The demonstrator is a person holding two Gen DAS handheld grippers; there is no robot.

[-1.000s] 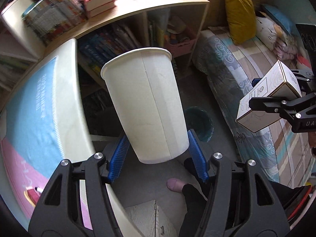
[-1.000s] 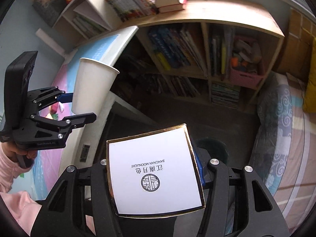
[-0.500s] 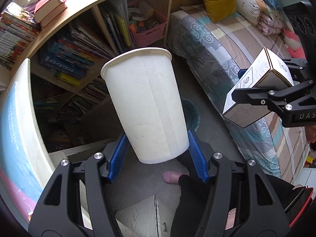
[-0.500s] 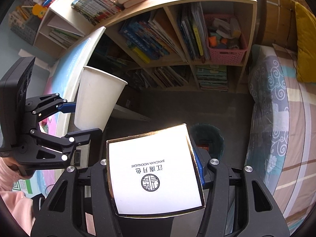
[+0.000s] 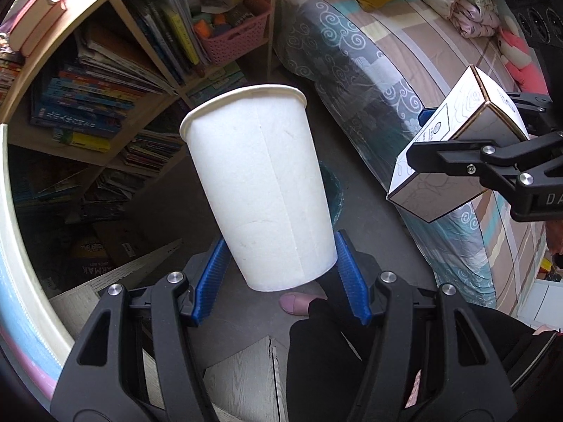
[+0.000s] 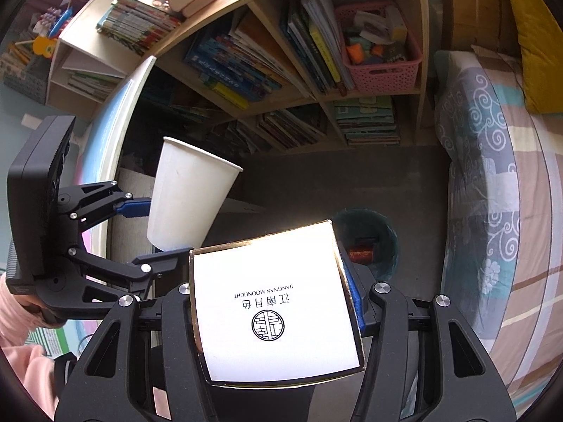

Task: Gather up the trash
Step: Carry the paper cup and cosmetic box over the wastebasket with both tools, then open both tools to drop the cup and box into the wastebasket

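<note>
Above the bin [image 6: 366, 242], left jaws clamping paper cup [image 5: 258, 190]; right jaws clamping box [image 6: 276, 311]

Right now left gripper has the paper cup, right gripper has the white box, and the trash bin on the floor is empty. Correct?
Not quite: the trash bin is not empty. The right wrist view shows something red lying inside it. The rest holds: the left gripper is shut on the paper cup, and the right gripper is shut on the white box.
</note>
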